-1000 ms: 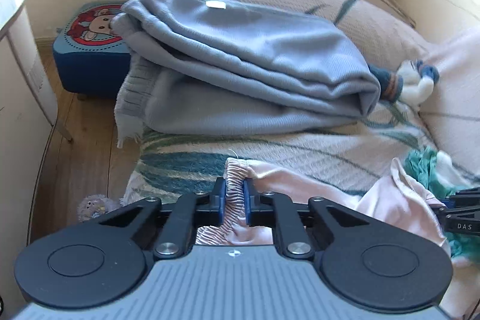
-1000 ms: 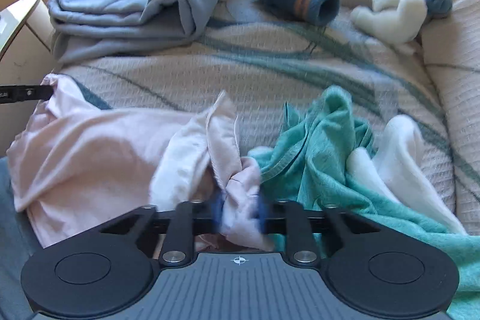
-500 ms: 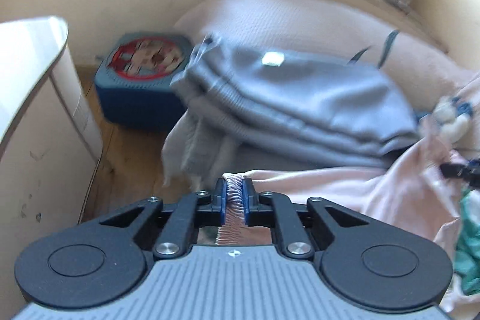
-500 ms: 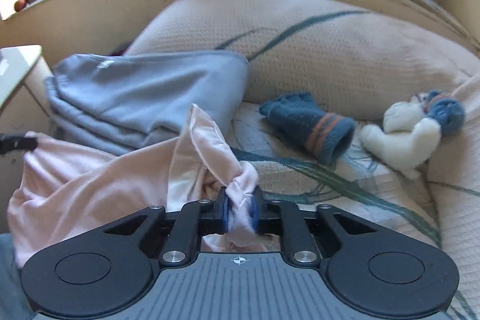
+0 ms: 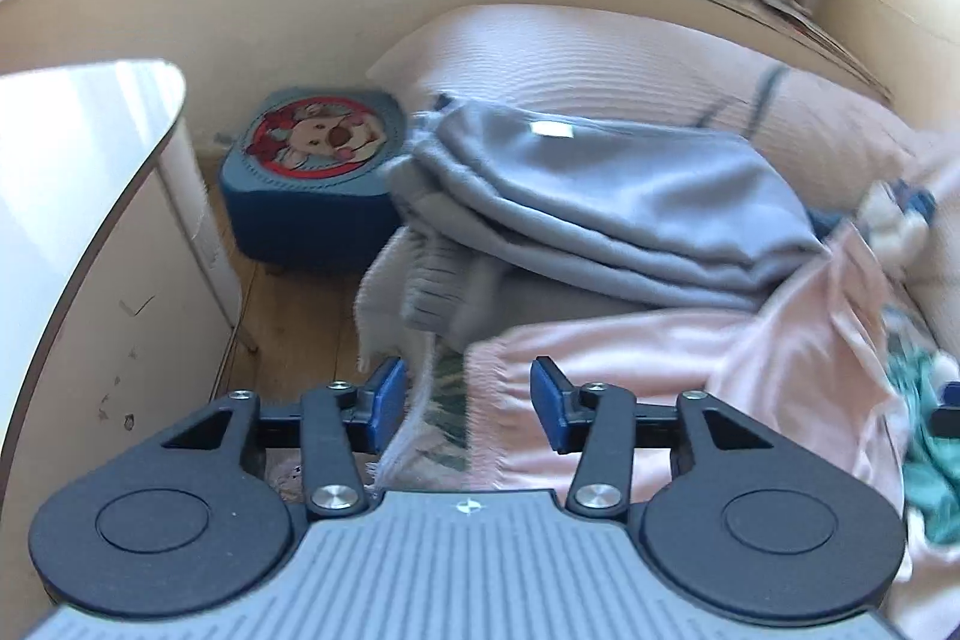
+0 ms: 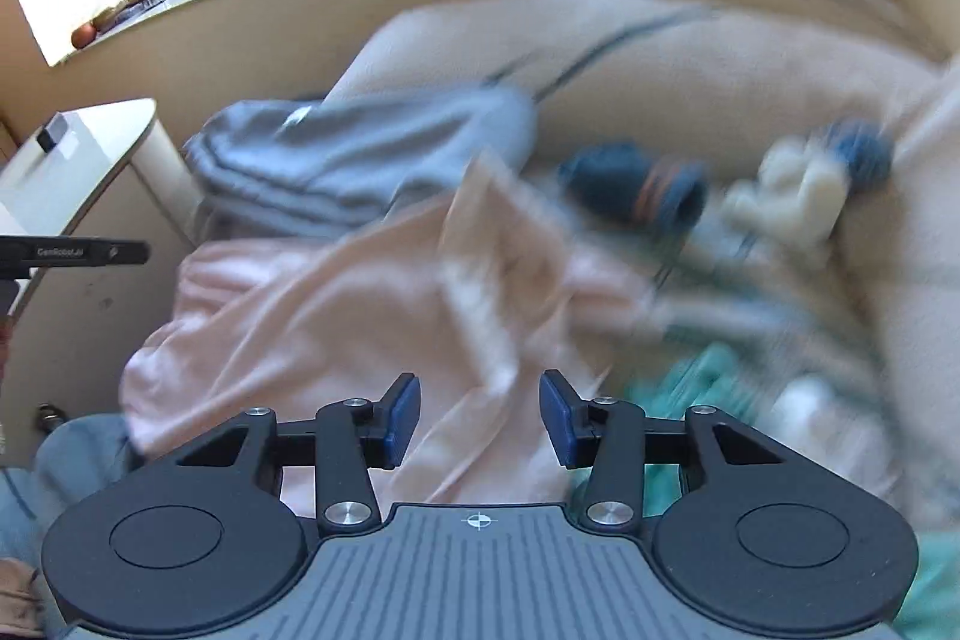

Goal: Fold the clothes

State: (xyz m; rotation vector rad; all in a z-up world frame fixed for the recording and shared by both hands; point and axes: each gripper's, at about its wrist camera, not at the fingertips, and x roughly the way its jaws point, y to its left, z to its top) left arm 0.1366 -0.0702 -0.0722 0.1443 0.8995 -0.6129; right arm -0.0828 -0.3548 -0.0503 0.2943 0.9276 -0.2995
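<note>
Both claws stand with their blue pads spread wide and nothing clamped between them. The left claw [image 5: 468, 400] hovers over the ribbed waistband edge of the pink garment [image 5: 690, 370]; that hem lies between the pads but neither pad presses on it. The right claw [image 6: 480, 427] hangs over the other part of the same pink garment [image 6: 336, 316], the cloth passing loose beneath the gap between its pads. The garment lies rumpled across the bed [image 5: 600, 58], spreading from the bed's edge towards a teal garment [image 6: 702, 376] that sits just beside it on the right, with something white next to that, too blurred to name. Behind the pink cloth, a folded grey garment [image 5: 600, 196] rests against the big cream pillow, a small white label on its top layer. Further along the bed, in the right wrist view, lie a dark blue sock with an orange stripe [image 6: 636, 190] and a white soft toy with a blue cap [image 6: 804, 190], near each other but apart. To the left of the bed stand a pale cabinet [image 5: 72, 172] and a blue stool with a cartoon picture [image 5: 312, 166] on the wooden floor. The tip of the left claw also shows at the left edge of the right wrist view.
</note>
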